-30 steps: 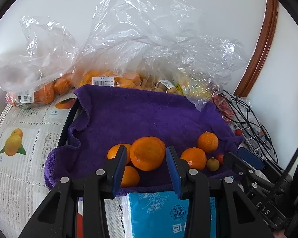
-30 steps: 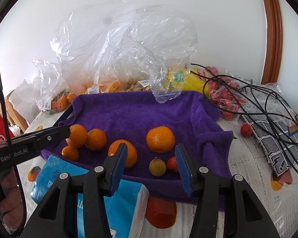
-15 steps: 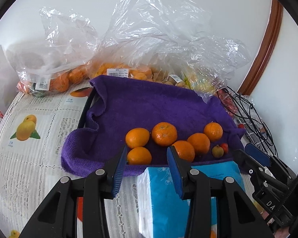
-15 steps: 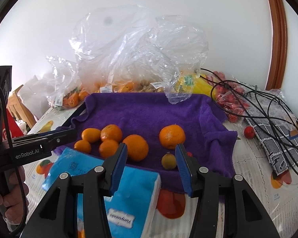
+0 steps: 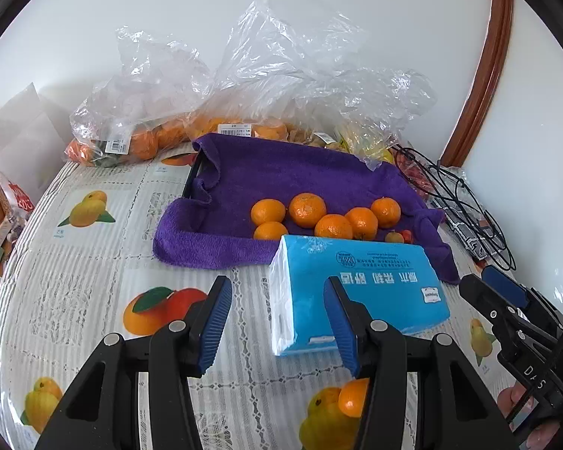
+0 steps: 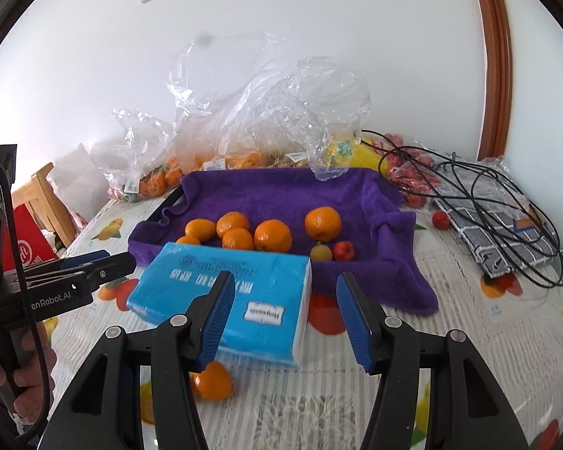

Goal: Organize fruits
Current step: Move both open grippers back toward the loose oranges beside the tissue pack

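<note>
Orange mandarins [image 5: 321, 215] sit in a row on the purple towel [image 5: 214, 240], straight ahead beyond the blue tissue pack [image 5: 356, 292]. The left gripper [image 5: 277, 322] has its jaws apart and empty, having just been opening. The right gripper [image 6: 285, 311], likewise parted and bare, looks no nearer the fruit.

Oranges [image 5: 332, 217] on towel [image 5: 289, 172] behind tissue pack [image 5: 356, 288]
</note>
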`<action>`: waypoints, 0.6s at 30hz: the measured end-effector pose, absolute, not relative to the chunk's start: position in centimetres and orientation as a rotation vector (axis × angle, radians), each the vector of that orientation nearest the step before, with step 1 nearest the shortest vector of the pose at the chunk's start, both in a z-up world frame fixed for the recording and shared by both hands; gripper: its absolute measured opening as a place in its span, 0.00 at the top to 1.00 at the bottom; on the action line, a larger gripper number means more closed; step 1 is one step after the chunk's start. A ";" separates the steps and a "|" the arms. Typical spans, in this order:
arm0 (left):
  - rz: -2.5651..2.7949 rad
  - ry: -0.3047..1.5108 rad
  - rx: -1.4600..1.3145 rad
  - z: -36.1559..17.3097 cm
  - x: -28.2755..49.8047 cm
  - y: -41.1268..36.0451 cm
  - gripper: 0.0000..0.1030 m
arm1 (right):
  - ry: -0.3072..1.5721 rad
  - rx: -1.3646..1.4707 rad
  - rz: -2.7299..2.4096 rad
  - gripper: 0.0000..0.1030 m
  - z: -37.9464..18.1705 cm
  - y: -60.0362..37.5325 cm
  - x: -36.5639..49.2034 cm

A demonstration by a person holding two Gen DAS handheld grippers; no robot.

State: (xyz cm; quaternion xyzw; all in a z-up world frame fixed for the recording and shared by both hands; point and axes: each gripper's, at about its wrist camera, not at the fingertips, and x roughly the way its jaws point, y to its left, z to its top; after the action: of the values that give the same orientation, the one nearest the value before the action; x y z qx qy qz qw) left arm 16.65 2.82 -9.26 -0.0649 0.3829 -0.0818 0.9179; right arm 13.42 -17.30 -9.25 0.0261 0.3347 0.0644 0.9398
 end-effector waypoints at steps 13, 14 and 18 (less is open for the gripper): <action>-0.176 0.795 -0.162 -10.2 12.6 3.9 0.53 | 0.782 0.091 0.150 0.45 -11.0 -15.9 10.6; -0.170 0.792 -0.155 -10.3 12.4 3.9 0.52 | 0.786 0.092 0.149 0.45 -11.1 -15.8 10.5; -0.159 0.809 -0.139 -10.9 11.7 4.0 0.50 | 0.798 0.096 0.162 0.45 -11.7 -15.5 10.4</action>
State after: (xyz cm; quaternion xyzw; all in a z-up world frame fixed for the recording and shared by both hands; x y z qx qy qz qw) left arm 11.73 4.02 -10.86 -0.0673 0.3929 -0.0774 0.9139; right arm 10.38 -15.49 -11.66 0.0469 0.3881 0.0788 0.9171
